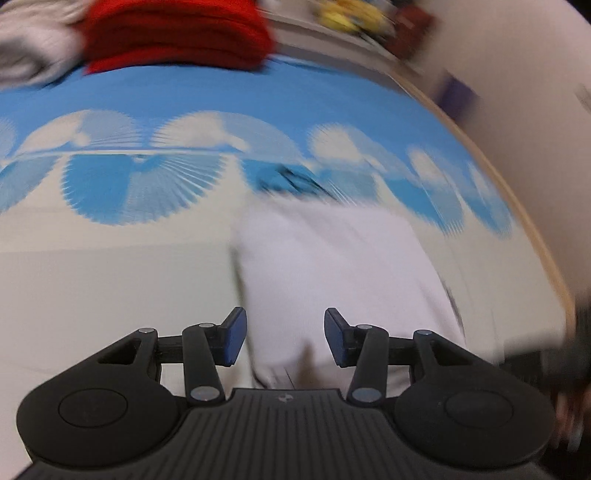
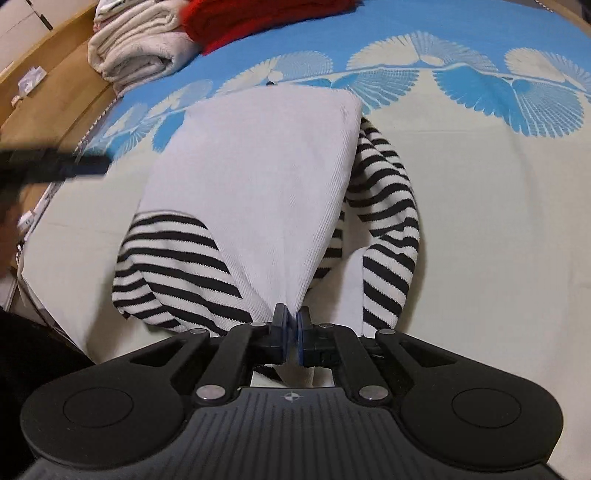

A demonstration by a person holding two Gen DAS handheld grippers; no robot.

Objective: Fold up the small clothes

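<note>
Nearest us, our right gripper point(image 2: 292, 325) is clamped on a pinched corner of the white garment point(image 2: 258, 177), its blue pads squeezed together with the cloth bunched between them. We judge the hold is there to lift that edge so the panel can be carried over in a fold. From the pinch the white cloth fans out toward twelve o'clock and drapes over the black-and-white striped sleeves point(image 2: 177, 266), one showing at ten o'clock of the jaws and the other at two o'clock.

Our left gripper point(image 1: 285, 338) stands parted with nothing between its pads; the view is blurred, but the gap is plain. The white garment point(image 1: 332, 273) lies just beyond it, from twelve toward one o'clock, not touched as far as we can tell.

Farther out the blue-and-cream bedspread point(image 2: 480, 155) carries everything. At the far edge, around eleven o'clock in the right view, sit a folded cream blanket point(image 2: 136, 51) and a red cloth point(image 2: 258, 18), probably set aside to keep the working space free.
</note>
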